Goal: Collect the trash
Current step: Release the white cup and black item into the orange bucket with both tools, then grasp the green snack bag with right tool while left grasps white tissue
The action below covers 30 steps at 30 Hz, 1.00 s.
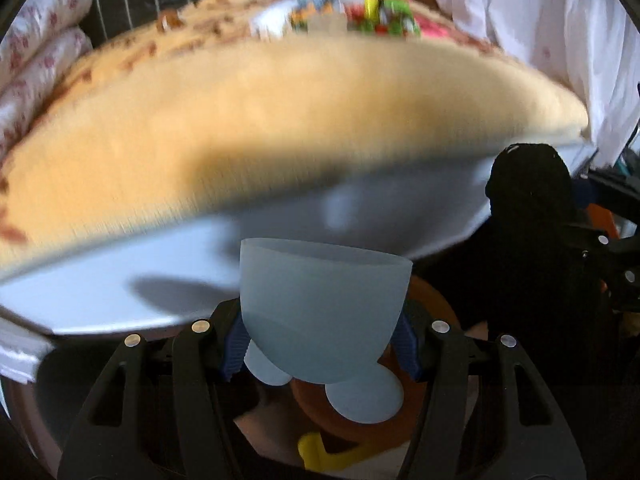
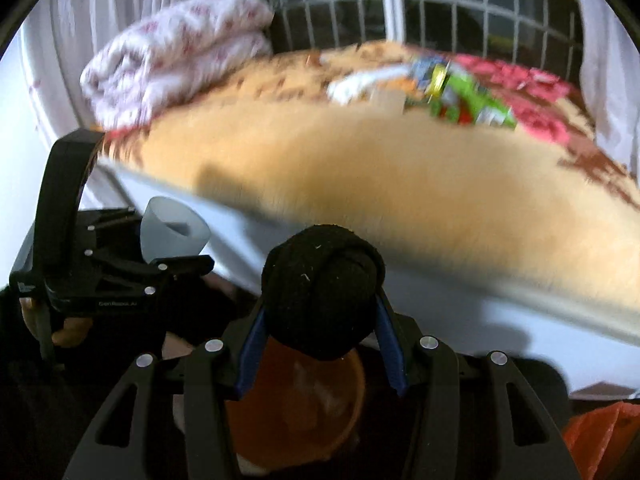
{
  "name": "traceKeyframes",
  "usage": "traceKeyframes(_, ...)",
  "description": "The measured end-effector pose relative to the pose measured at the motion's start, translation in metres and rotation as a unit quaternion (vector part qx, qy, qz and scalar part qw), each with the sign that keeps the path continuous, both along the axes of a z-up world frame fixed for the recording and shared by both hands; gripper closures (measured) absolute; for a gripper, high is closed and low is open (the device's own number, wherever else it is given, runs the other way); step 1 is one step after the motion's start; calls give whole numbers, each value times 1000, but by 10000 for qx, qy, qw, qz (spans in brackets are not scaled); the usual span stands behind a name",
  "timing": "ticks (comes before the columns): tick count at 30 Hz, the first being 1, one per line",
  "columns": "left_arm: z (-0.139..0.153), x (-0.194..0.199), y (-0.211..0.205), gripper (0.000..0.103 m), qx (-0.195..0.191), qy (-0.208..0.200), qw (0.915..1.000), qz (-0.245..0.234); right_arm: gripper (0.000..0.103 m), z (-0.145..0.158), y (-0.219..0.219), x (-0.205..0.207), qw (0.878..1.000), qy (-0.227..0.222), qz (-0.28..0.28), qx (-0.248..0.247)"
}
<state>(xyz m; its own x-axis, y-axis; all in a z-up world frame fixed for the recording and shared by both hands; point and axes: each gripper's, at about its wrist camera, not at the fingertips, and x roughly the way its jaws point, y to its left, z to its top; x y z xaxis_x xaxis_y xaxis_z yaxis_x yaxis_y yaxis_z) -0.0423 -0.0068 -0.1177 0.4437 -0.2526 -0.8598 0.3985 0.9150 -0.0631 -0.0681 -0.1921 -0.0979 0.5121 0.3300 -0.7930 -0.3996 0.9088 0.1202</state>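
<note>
As both loads hang above the orange bin (image 2: 296, 412), my left gripper (image 1: 320, 344) pinches the cup (image 1: 324, 300), my right gripper (image 2: 320, 344) the black sock ball (image 2: 324, 288); I should release squarely over its mouth.

A bedroom in a home: a bed (image 2: 400, 184) under a tan patterned blanket, a folded floral quilt (image 2: 176, 52) at its end, white curtains (image 1: 540, 40), and a barred window (image 2: 440, 4) behind the bed.

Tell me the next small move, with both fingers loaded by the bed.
Probably lower the right gripper a little and release: its black balled sock already hangs over the orange bin. The left gripper, holding the pale blue cup, can follow.
</note>
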Motion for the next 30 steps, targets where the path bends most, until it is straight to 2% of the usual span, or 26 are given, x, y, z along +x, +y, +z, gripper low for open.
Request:
traceKeyframes(5,-37,-4,-4,45,111,628,9979,-86,53,-33,11,-9,9979,529,277,-262)
traceKeyframes(10,-52,1,-5,45,166,958,9952,-71,53,-58,17,-9,9942,915,392,-418)
traceKeyframes(12,-57,3,-6,45,220,1047,9942,-85,48,-64,18,-8,9930,999,452,-440)
traceKeyframes(13,-59,4,-7,44,263,1093,9936,-89,46,-66,19,-6,9925,1027,470,-465)
traceKeyframes(15,-68,8,-10,33,450,1260,9910,-52,37,-72,20,-3,9912,1095,473,-581)
traceKeyframes(17,-72,9,-9,31,510,1334,9897,-21,37,-73,17,-2,9910,1100,445,-613)
traceKeyframes(24,-60,8,-3,27,373,1206,9920,21,37,-41,-8,7,9958,802,179,-393)
traceKeyframes(28,-32,10,-6,27,223,810,9965,-45,37,-8,-22,25,9988,483,-13,-37)
traceKeyframes(30,-6,16,-9,26,117,463,9988,-88,37,14,-33,38,9996,235,-125,106)
